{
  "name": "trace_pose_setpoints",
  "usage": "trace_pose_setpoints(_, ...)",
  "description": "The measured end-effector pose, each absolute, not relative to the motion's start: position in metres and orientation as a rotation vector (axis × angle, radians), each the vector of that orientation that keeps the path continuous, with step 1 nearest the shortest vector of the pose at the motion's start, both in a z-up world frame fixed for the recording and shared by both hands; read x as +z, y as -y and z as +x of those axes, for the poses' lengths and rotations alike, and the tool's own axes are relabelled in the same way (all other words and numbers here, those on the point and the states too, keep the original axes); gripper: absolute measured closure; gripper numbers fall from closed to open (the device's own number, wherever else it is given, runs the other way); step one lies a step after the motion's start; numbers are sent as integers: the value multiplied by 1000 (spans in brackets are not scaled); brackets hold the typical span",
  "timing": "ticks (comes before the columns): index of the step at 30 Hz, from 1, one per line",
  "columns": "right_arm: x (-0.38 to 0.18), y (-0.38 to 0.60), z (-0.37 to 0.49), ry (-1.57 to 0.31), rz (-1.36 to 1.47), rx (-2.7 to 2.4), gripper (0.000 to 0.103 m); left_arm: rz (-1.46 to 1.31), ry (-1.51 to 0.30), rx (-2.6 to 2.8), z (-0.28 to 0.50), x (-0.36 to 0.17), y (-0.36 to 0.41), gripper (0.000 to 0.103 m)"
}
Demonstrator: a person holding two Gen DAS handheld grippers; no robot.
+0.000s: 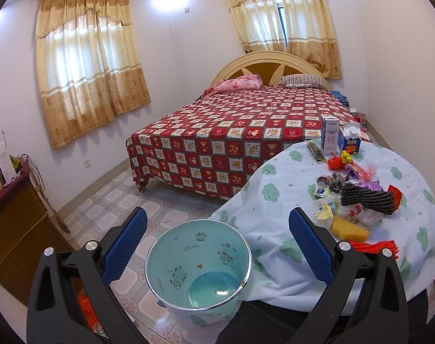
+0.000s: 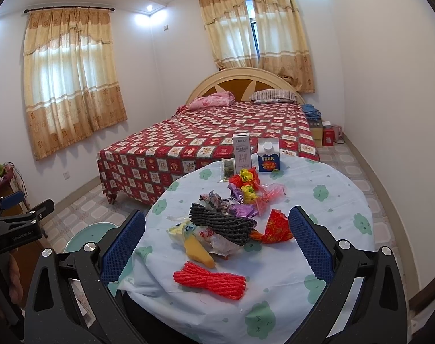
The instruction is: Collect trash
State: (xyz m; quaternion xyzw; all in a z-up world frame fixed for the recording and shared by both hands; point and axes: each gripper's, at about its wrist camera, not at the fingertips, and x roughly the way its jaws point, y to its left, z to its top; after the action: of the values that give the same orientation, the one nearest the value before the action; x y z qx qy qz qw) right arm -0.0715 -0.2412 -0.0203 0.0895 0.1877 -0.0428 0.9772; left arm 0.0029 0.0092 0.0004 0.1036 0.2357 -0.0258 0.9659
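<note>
Furthest left, the left gripper (image 1: pixel 217 246) hangs over the floor with its blue pads spread wide and nothing between them; it frames the open mouth of a pale turquoise bin (image 1: pixel 198 269), which stands on the tiles just beside the draped edge of the round table (image 2: pixel 332 200). The bin looks empty apart from its printed cartoon animals. The same gripper shows at the left edge of the right wrist view, where its black body carries small white lettering that seems to read "GenRobot.AI".

Moving right, the right gripper (image 2: pixel 217 243) is over the near edge of the table, also wide open and holding nothing. The trash lies straight ahead of it and a little below: nearest is a bundle of red netting (image 2: pixel 210 279), its long axis running across the gripper's line, left to right and tilted slightly down to the right. Just beyond sit a yellow sponge wedge (image 2: pixel 198 250), a dark ribbed cloth roll (image 2: pixel 221 223) and a red printed wrapper (image 2: pixel 276 226), with crumpled coloured wrappers (image 2: pixel 246 189) further back.

The right gripper is clearly the nearer one to the pile; the bin lies to its left, under the left gripper, so I judge a pick would carry leftward.

At the far rim stand a tall white carton (image 2: pixel 241 150), its print too small to read, and to its right a blue gable carton (image 2: pixel 268 154) marked "LOOK"
</note>
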Motion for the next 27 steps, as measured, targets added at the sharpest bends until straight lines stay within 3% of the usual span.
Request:
trace_pose_setpoints(23, -36, 246, -65, -398, 174, -122, 5, 214, -489, -48, 9, 8, -32, 6)
trace_pose_setpoints(27, -55, 262, -59, -433, 142, -186, 5, 233, -511, -67, 19, -12, -19, 6)
